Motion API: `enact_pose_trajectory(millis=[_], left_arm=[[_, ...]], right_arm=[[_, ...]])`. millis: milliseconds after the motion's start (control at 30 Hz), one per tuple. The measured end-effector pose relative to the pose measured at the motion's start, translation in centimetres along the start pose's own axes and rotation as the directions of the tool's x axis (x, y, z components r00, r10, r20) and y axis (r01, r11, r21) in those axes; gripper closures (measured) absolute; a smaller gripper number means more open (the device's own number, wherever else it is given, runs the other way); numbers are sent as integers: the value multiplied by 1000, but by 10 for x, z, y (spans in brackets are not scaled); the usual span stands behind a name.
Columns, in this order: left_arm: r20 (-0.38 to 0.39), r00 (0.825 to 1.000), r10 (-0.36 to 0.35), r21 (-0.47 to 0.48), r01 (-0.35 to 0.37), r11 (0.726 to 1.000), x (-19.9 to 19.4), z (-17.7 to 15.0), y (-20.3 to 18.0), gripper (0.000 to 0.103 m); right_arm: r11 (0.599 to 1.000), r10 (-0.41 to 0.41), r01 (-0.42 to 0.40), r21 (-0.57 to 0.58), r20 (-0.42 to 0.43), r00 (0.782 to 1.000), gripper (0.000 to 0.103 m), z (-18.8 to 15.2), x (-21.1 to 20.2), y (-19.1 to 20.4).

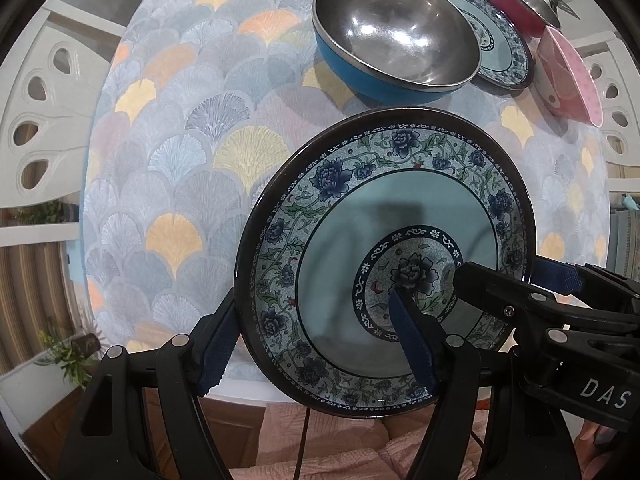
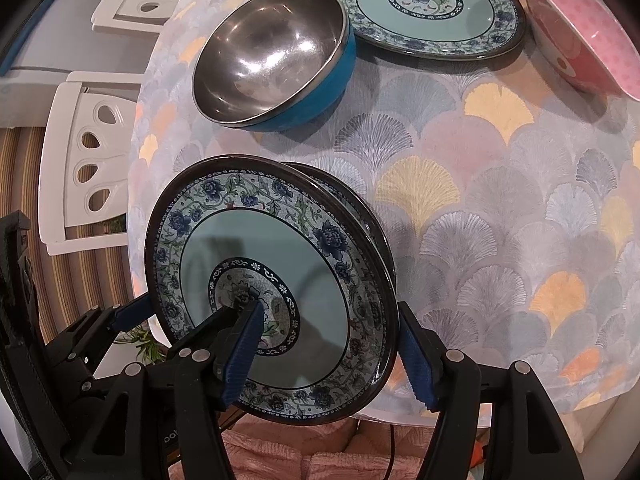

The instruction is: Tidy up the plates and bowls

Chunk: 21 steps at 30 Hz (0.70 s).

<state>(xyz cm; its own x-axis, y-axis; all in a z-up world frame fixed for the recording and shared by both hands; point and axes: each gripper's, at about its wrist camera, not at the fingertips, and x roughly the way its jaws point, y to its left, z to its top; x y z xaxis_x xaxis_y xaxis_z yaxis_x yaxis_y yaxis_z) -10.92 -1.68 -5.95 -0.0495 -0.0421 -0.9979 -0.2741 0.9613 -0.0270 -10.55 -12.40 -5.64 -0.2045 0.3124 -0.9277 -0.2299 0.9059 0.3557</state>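
Round teal plate with a blue floral border and dark rim, resting on a second plate of the same pattern at the near edge of the round table with a fan-patterned cloth. The left gripper straddles this plate's left rim, one blue pad outside the rim, the other over the centre medallion; whether the pads press cannot be told. The right gripper straddles the opposite rim likewise, its jaws apart, contact unclear. Beyond the plate stands a steel-lined blue bowl; behind that bowl lies a third matching plate. To the right of that plate tilts a pink dotted bowl, with a steel-lined red bowl beside it. White chairs flank the table.
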Motion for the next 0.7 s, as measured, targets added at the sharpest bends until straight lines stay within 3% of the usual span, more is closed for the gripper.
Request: enact_pose_trajectory(millis=[700], left_arm=[[-29,1000,-4,-9,4,1000,8,0,8,33]], right_arm=[[1000,26,-25,7,-19,999,38,3,4,-2]])
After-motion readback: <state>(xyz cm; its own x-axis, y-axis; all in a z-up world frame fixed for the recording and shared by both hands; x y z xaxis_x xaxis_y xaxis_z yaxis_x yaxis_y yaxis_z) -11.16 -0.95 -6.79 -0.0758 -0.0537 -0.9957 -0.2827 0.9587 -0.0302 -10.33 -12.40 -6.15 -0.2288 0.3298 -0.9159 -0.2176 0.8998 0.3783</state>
